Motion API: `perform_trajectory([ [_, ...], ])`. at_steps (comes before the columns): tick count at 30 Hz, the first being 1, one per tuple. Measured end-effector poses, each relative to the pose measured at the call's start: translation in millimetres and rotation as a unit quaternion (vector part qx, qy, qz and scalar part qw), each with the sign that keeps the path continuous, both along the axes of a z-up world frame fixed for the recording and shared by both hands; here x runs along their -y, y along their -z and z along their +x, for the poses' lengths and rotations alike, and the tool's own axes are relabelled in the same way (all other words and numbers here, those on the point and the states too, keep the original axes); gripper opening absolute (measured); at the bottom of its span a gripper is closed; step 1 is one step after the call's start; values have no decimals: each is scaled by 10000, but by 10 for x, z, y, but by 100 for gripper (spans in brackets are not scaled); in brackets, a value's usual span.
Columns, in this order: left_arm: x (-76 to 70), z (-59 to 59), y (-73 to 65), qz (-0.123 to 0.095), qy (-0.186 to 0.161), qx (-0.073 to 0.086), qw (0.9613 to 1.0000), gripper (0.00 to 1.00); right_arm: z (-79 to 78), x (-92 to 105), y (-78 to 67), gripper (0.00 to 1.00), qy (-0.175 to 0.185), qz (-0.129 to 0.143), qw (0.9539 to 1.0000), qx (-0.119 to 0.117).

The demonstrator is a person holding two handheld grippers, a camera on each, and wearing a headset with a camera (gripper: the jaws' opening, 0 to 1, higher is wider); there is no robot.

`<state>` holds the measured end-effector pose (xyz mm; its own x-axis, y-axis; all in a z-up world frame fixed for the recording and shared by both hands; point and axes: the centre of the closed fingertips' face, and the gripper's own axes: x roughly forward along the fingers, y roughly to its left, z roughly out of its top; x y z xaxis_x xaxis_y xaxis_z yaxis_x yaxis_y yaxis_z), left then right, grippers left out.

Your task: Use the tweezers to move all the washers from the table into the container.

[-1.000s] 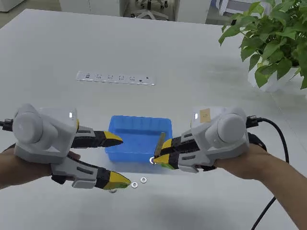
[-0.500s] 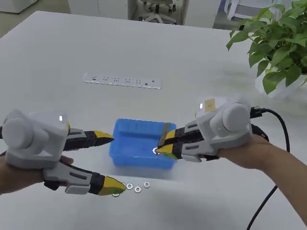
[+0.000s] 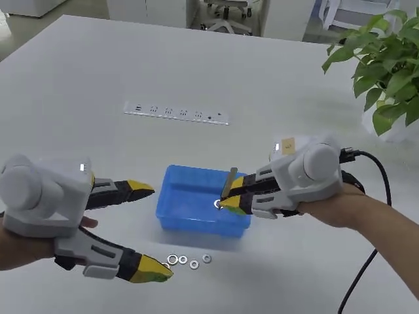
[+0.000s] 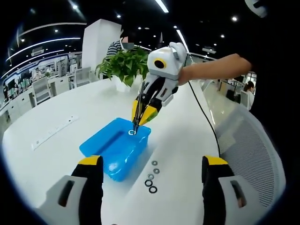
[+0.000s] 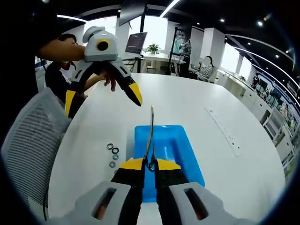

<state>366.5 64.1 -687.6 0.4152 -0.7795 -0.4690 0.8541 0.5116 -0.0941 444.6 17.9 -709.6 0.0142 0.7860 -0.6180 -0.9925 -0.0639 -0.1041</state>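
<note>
Washers (image 3: 188, 261), about four, lie in a loose row on the worktop (image 3: 98, 72) just in front of the blue container (image 3: 200, 224), all left to move. One more washer (image 3: 218, 205) hangs at the tip of the tweezers (image 3: 228, 183) above the container's inside, near its front wall, not yet dropped. Whether any lie inside already, I cannot tell. The right gripper (image 3: 230, 203) has its fingers clenched on the tweezers. The left gripper (image 3: 156, 232) hovers at the container's left side, fingers spread wide, grasping nothing. A power strip (image 3: 177, 112) lies well behind the container and a plant (image 3: 386, 65) far to its right; neither blocks the way.
</note>
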Motion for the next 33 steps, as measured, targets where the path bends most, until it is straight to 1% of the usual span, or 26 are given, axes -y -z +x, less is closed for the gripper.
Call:
perform_trajectory([
  [8,4,50,-2,-14,-36,25,10000,99,95,-30,114,9,-54,-21,10000,-14],
  [13,1,81,-5,-53,-18,10,10000,99,140,-40,205,9,-56,-82,9999,-40],
  [18,-18,104,25,9,-5,-8,10000,99,181,-44,305,9,-62,-152,9999,-53],
  [21,-21,122,35,6,-6,-29,10000,99,190,-48,349,9,-72,-179,9998,-93],
  [24,-11,135,43,-11,20,-59,10000,99,213,-51,389,9,-69,-209,9997,-71],
  [28,-3,183,61,15,49,-76,10000,98,228,-54,439,9,-68,-241,9996,-112],
  [30,3,214,56,-18,49,-98,9999,98,231,-49,471,9,-83,-285,9995,-113],
  [33,12,258,53,-40,50,-90,9999,97,227,-50,503,9,-106,-324,9993,-124],
])
